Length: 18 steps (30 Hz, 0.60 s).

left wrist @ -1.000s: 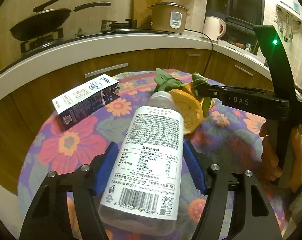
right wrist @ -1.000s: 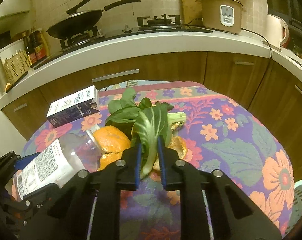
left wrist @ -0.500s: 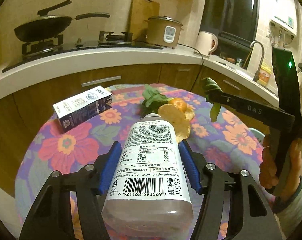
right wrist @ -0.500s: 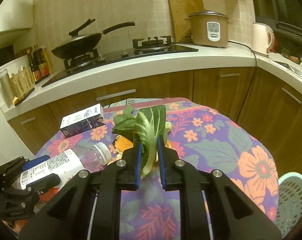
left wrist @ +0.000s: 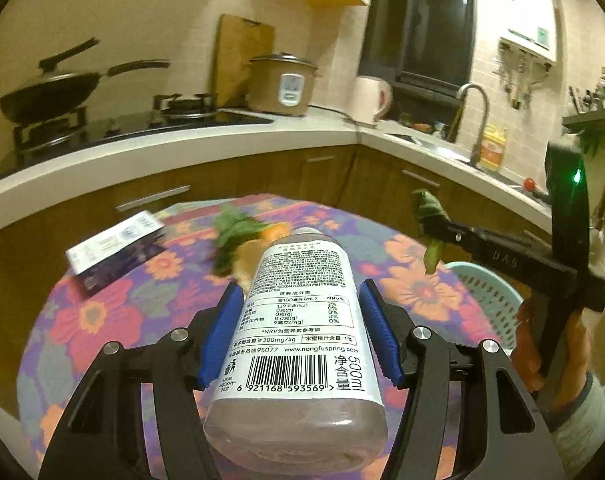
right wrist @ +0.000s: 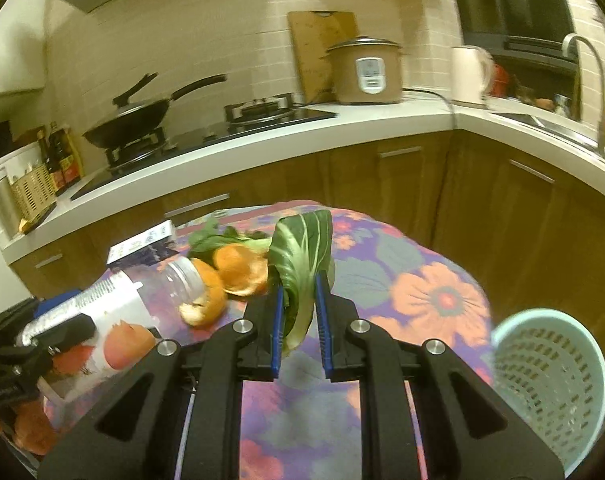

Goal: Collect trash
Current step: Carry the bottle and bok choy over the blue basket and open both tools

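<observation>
Right wrist view shows the flowered tabletop [right wrist: 422,276] with the pale green basket [right wrist: 550,384] just beside its edge, low on the right. The plastic bottle [left wrist: 302,320] sits clamped lengthwise in the left claw [left wrist: 300,332], lifted off the cloth. The right claw [right wrist: 298,320] pinches a green vegetable leaf [right wrist: 302,264]. Judging by this, both pieces are in the carry step; next each must be brought over the basket and released, while orange peel [right wrist: 238,272] and a small carton [right wrist: 142,244] wait.

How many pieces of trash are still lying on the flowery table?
3, possibly more hidden: the carton at the far left, leafy greens mid-table, and orange peels in front of them.
</observation>
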Available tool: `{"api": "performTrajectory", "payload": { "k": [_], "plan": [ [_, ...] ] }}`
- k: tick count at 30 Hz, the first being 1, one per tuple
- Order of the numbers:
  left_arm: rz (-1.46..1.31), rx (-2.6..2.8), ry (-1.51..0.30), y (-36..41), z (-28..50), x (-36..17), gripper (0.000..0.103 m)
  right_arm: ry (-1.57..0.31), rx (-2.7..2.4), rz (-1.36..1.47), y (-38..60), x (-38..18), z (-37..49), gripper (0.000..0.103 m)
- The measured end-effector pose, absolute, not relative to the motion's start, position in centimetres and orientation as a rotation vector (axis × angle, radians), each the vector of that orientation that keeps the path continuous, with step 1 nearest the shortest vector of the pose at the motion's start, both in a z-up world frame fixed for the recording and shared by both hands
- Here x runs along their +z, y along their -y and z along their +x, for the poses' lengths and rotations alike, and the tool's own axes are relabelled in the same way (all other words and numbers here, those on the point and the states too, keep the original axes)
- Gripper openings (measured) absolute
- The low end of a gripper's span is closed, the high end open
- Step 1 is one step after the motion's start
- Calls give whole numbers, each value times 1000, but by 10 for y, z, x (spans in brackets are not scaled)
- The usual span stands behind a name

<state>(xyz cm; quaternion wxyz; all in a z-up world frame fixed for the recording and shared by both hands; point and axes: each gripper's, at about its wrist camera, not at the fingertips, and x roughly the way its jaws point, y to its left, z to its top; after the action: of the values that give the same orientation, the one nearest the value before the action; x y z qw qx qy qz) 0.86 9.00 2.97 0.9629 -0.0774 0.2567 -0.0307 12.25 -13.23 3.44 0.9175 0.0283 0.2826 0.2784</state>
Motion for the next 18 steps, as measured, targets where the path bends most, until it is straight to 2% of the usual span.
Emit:
{"api": "performTrajectory", "payload": {
  "k": [18],
  "plan": [
    [-45, -359, -601, 92, 90, 21, 58, -677, 250, 268, 326, -26, 126, 12]
  ]
}}
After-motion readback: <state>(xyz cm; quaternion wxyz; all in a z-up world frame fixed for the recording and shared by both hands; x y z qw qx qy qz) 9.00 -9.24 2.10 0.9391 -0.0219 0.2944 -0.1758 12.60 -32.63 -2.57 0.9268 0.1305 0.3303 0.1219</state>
